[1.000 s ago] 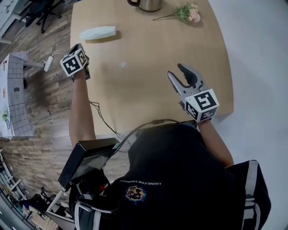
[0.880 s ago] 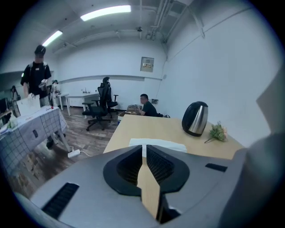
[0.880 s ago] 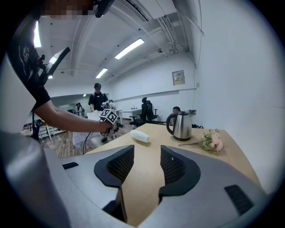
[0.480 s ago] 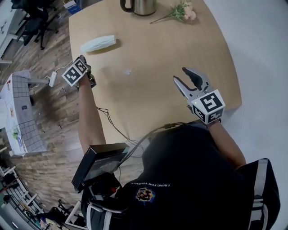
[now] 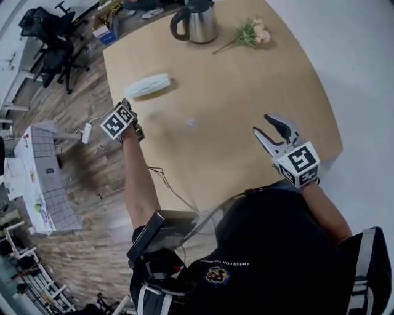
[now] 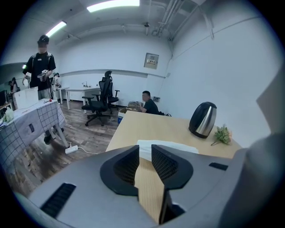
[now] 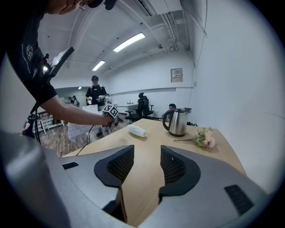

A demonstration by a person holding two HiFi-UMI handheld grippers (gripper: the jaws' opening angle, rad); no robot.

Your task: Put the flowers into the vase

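Left gripper (image 6: 145, 153): jaws have just been opening to a narrow gap, nothing between them; right gripper (image 5: 268, 125): spread, empty; flowers (image 5: 252, 32) lie just beside the kettle (image 5: 198, 21), well apart from both grippers, so pickup is judged not yet begun.

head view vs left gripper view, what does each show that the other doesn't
Only the head view: the right tool, open and empty, and a small white scrap on the table. Only the left gripper view: a standing person and the ceiling lights. Both: the kettle, flowers and white bundle.
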